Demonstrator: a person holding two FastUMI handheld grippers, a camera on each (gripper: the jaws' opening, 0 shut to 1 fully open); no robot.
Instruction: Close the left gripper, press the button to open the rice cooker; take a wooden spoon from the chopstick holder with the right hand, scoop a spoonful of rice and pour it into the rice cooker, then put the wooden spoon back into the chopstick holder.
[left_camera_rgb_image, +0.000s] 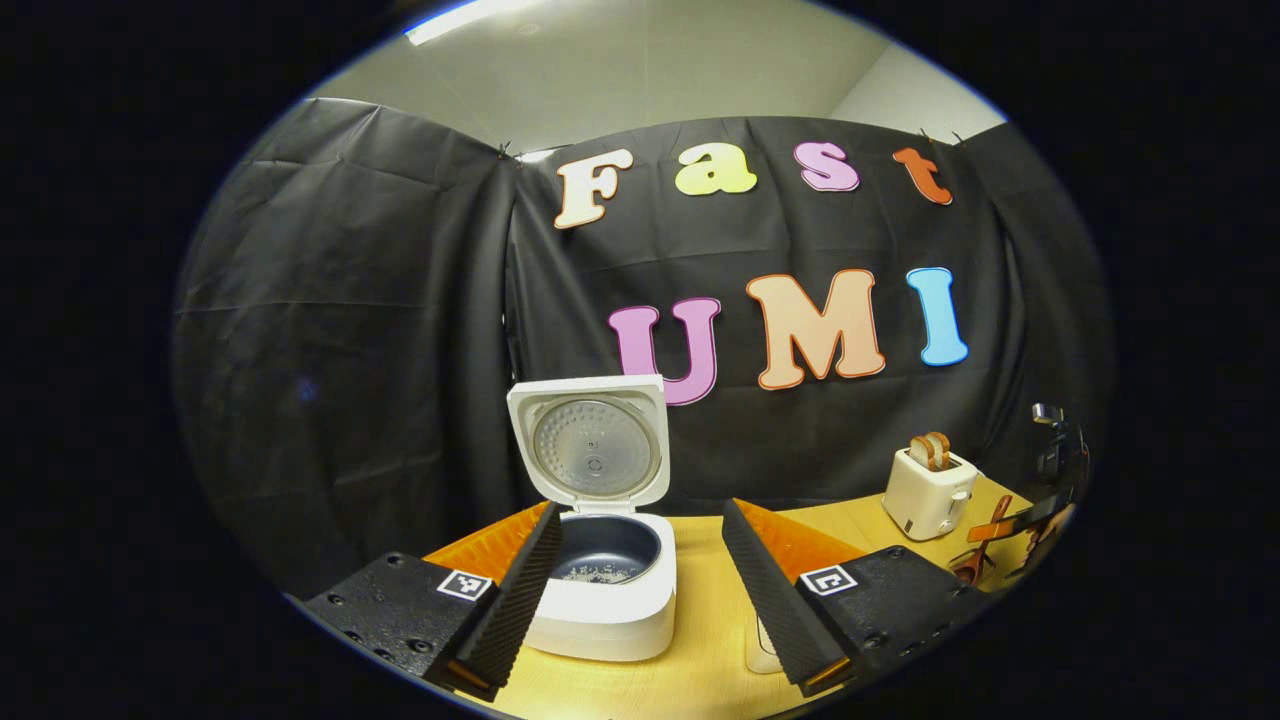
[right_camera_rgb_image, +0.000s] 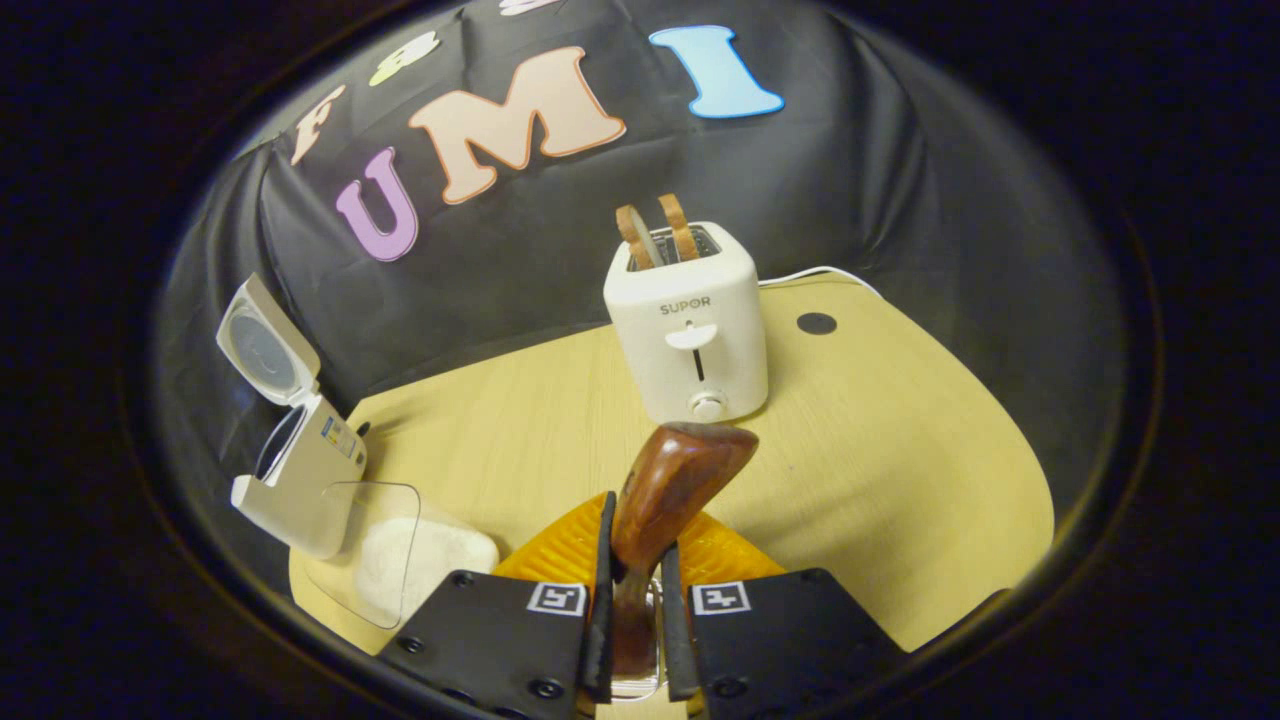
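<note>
Standing here watching: the right gripper (right_camera_rgb_image: 632, 590) has its jaws clamped tight on the wooden spoon (right_camera_rgb_image: 665, 500), with the handle pinched between them and the brown bowl end sticking out past the tips. Right under the jaws there's something clear and glassy, maybe the chopstick holder (right_camera_rgb_image: 636, 682), though I can't tell for sure. Just off to the left of those jaws sits a clear-lidded container (right_camera_rgb_image: 400, 560) of what looks like rice. Straight ahead past the spoon is the toaster (right_camera_rgb_image: 690, 330) with two slices of toast up, and way off to the left is the rice cooker (right_camera_rgb_image: 300, 470).

Over on the other side, the left gripper (left_camera_rgb_image: 640, 590) has its jaws spread wide with nothing in them, and the rice cooker (left_camera_rgb_image: 610, 600) sits right between the two jaws just beyond the tips. The lid (left_camera_rgb_image: 592, 440) is standing up and there's a scatter of rice already on the pot's bottom. Far right of those jaws you can see the right gripper (left_camera_rgb_image: 1000, 535) and spoon.

My guess is the spoon's going back into the holder. Worry: the grip looks narrow on a rounded handle, so the spoon could twist or slip. If it comes down off-centre it might clip the holder's rim and tip it on the bench (right_camera_rgb_image: 900, 430).
</note>
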